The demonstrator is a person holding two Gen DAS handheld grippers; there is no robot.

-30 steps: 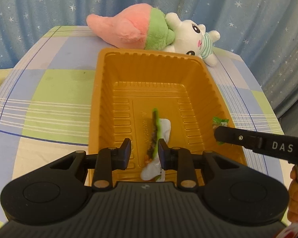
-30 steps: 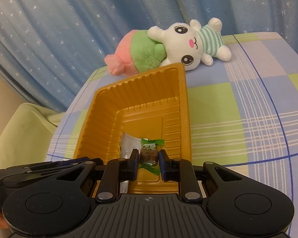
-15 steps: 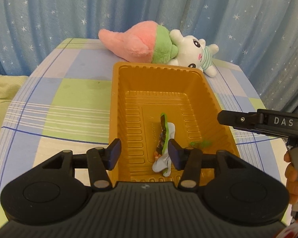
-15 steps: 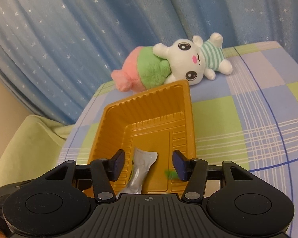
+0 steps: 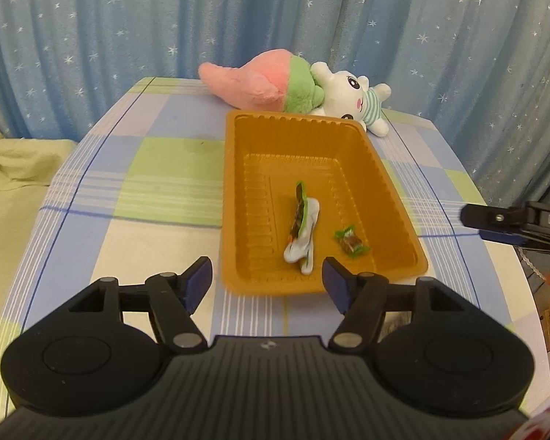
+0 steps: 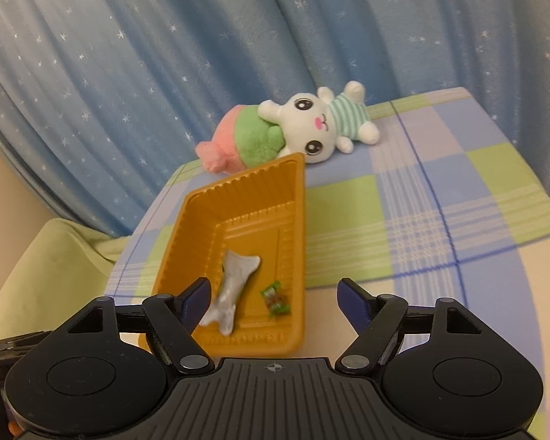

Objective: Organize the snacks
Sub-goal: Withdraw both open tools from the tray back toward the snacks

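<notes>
- Your left gripper [image 5: 267,280] is hovering over the near edge of the table [image 5: 157,168] just short of the orange tray [image 5: 392,198], its jaws spread wide and gripping nothing.
- The silver snack packet [image 5: 301,234] is lying inside the tray toward its near end, a green-edged wrapper side showing along its left.
- The small green candy [image 5: 351,245] is resting just to the right of the packet, apart from it, near the tray's right wall.
- Your right gripper [image 6: 275,299] is waiting at the tray's near right corner, jaws equally wide and empty.
- Both visible snacks are sitting in the tray, and no other snack is showing on the cloth, so the sorting appears finished or nearly so.
- The plush toy [image 5: 297,84] is lying at the table's far edge, touching the tray's far rim.
</notes>
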